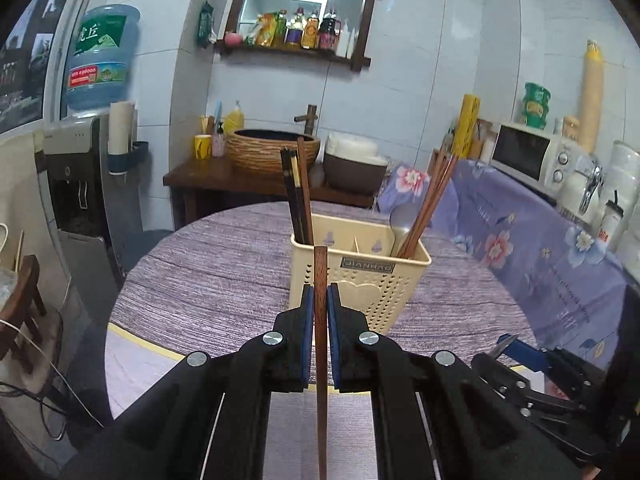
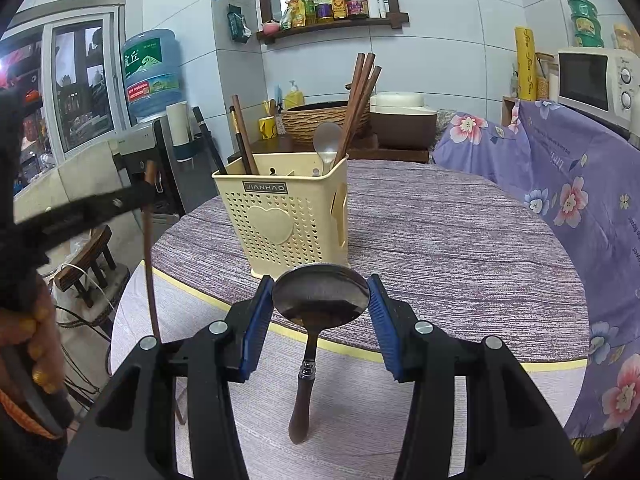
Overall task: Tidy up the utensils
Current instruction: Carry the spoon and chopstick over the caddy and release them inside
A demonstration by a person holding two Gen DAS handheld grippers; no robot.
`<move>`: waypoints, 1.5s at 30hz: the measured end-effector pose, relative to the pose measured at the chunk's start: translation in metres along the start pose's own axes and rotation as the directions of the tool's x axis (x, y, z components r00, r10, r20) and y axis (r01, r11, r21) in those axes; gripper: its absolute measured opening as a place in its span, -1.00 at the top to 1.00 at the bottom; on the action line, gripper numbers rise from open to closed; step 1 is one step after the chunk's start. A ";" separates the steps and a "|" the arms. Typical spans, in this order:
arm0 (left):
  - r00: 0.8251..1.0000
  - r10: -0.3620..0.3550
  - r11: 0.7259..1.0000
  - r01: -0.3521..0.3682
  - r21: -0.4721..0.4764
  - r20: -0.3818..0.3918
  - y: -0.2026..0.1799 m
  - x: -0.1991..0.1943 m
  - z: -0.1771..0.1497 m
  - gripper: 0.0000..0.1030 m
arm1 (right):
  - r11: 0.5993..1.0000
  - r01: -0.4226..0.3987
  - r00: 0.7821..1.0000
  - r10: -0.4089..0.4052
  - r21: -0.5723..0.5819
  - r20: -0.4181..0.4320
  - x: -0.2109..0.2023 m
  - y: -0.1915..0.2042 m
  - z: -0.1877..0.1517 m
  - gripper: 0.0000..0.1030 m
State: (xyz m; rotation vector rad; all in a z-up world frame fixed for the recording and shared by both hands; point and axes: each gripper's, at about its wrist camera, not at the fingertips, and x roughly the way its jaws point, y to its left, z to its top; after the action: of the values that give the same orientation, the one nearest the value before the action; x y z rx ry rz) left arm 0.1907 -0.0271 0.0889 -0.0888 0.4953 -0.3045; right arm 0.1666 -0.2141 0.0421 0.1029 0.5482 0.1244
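My left gripper (image 1: 320,288) is shut on a brown wooden chopstick (image 1: 320,344), which stands upright between the blue pads just in front of the cream utensil holder (image 1: 360,276). The holder's left compartment has dark chopsticks (image 1: 296,196). Its right compartment has brown chopsticks (image 1: 430,208) and a spoon (image 1: 400,220). My right gripper (image 2: 320,280) is shut on the bowl of a metal spoon (image 2: 320,296), and the spoon's brown handle (image 2: 301,412) hangs down toward the camera. The right wrist view also shows the left gripper (image 2: 128,198), blurred at the left, with its chopstick (image 2: 149,272).
The holder stands on a round table (image 2: 460,240) under a purple-grey cloth with a yellow tape line near me. A floral purple cloth (image 2: 568,184) drapes the counter at right, where a microwave (image 2: 592,80) sits. A water dispenser (image 1: 80,168) and a wooden stool (image 2: 86,260) stand left.
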 end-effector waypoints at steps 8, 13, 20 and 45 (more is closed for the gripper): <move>0.999 -0.020 0.999 0.021 -0.035 0.035 0.007 -0.011 -0.002 0.85 | 1.000 -0.019 1.000 0.019 -0.004 -0.004 0.001 0.002 0.001 0.07; 0.998 -0.032 0.998 0.035 -0.051 0.050 0.012 -0.015 -0.001 0.85 | 1.000 -0.029 1.000 0.029 -0.007 0.002 -0.001 0.001 0.002 0.07; 0.996 -0.035 0.998 0.039 -0.040 0.079 0.010 -0.018 0.005 0.85 | 0.998 -0.060 0.998 0.060 -0.014 0.013 -0.003 0.002 0.010 0.07; 0.911 0.094 0.995 -0.093 -0.022 0.402 -0.032 0.020 0.161 0.85 | 0.989 0.046 0.949 0.000 -0.138 0.316 0.015 0.033 0.186 0.07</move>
State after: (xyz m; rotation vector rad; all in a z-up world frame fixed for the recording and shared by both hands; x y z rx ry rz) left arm 0.2759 -0.0624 0.2262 -0.1266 0.0880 -0.1836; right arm 0.2744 -0.1914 0.1967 -0.0245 0.2195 0.1214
